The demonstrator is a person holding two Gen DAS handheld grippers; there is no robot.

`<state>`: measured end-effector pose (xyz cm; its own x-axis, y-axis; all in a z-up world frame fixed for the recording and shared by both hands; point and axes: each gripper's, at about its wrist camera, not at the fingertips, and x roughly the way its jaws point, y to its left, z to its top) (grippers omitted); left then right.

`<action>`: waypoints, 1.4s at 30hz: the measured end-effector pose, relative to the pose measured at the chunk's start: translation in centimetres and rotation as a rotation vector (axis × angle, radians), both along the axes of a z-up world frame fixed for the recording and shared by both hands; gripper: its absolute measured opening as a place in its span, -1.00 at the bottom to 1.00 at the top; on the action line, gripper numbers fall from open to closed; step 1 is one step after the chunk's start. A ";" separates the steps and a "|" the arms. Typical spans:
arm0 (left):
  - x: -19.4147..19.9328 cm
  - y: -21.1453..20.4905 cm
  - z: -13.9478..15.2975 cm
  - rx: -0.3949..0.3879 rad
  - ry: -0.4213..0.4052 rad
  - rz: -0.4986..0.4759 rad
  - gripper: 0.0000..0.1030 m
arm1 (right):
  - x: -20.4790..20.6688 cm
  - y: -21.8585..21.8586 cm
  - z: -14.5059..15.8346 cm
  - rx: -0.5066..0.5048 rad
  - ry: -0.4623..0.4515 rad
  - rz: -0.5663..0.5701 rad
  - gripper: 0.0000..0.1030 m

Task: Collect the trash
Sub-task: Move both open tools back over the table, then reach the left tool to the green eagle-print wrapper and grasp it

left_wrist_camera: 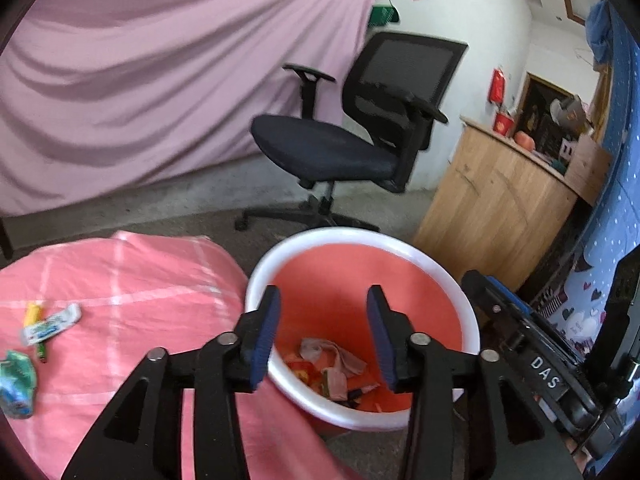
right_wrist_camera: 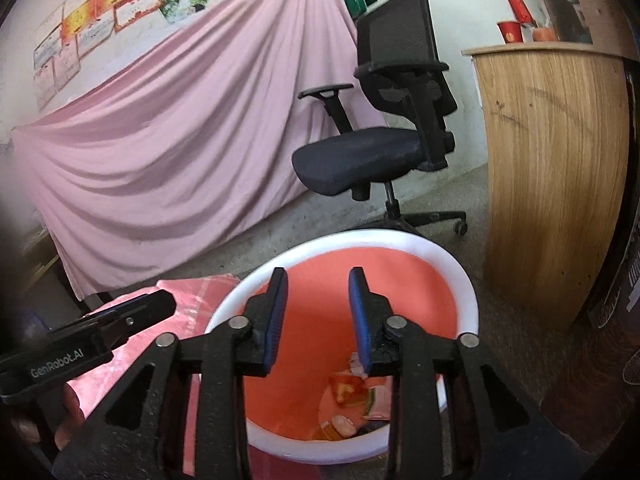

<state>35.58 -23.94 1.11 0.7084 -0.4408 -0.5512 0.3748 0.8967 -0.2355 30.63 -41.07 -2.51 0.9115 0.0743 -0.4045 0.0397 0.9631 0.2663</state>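
Both my tongs over bin, jaws apart, nothing between them: left gripper, right gripper. Scraps lie in bin bottom. Remaining wrappers on pink cloth, off to left; left hand nearer, likely fetches next.

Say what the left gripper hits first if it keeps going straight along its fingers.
Likely the trash bin: the open, empty left gripper points down into its mouth, so probably the wrappers at the bottom or the orange inner wall. Depth is unclear.
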 end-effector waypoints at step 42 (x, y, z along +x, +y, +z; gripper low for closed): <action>-15.4 25.3 1.9 0.115 -0.488 0.542 0.97 | -5.7 19.3 7.4 -0.184 -0.474 0.309 1.00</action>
<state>20.21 1.34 2.98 0.9868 0.0821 -0.1397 -0.0896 0.9948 -0.0486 24.88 -21.74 4.86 0.9432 0.3319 0.0104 -0.3321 0.9432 0.0138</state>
